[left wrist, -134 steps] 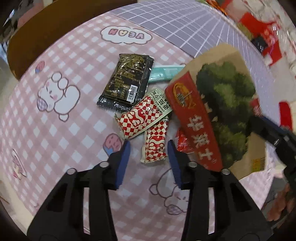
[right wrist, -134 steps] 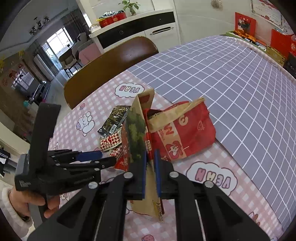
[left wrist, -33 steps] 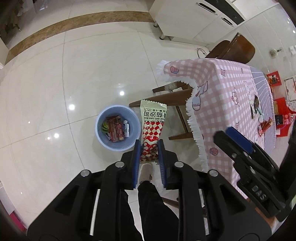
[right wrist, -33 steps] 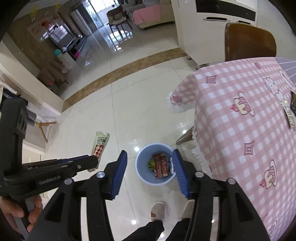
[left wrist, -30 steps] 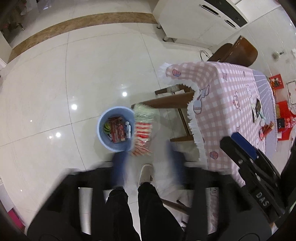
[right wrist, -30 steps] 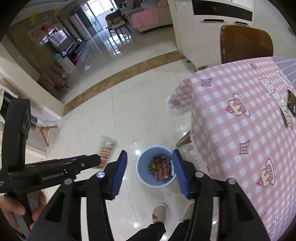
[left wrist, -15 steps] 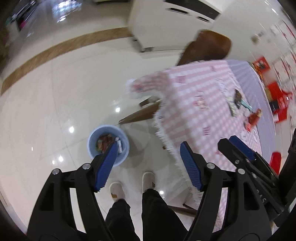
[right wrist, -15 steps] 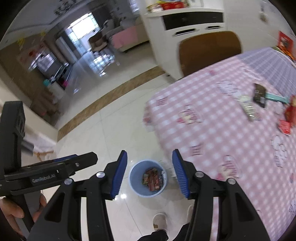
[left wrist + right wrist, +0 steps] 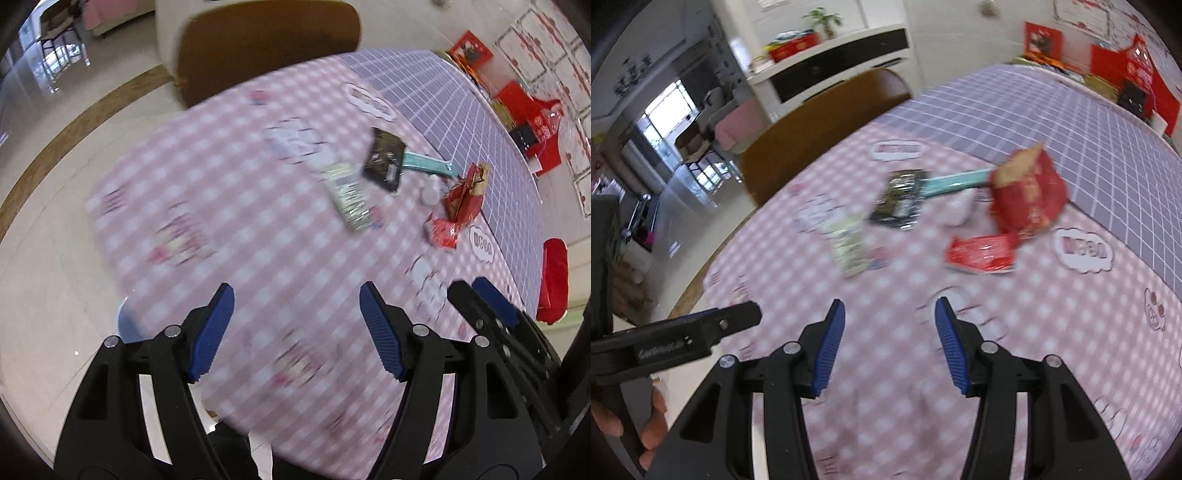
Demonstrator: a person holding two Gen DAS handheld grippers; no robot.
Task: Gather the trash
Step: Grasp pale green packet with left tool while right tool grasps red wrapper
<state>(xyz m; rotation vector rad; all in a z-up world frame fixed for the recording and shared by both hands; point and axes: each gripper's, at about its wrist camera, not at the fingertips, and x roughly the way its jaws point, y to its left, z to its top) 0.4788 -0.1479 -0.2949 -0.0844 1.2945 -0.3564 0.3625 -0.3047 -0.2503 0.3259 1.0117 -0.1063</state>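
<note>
Both views have swung up from the floor and the blue bin to the table [image 9: 258, 229], and the red-checked snack packet the left gripper [image 9: 297, 325] carried a second ago is gone from its jaws. That gripper now gapes wide with nothing between its pads; the right gripper [image 9: 890, 341] is likewise spread and empty.

Remaining trash sits in the upper right of both frames: a black sachet [image 9: 386, 164] lying over a teal stick wrapper [image 9: 428, 164], a pale green-and-white packet [image 9: 349, 197] just beside them, a crumpled red paper bag [image 9: 1027, 194], a flat red wrapper [image 9: 980, 254] in front of it, and something small and white [image 9: 958, 210] between bag and sachet, too blurred to name.

Both pictures are smeared by motion, so a reach begun now could likely land off target, nudging a flat wrapper along the cloth or pinching the tablecloth itself. The sachet and teal wrapper overlap, so a grab might lift both or drop one.

Printing on the wrappers is unreadable. Lettering on the left gripper's arm in the right view seems to begin "Gen".
</note>
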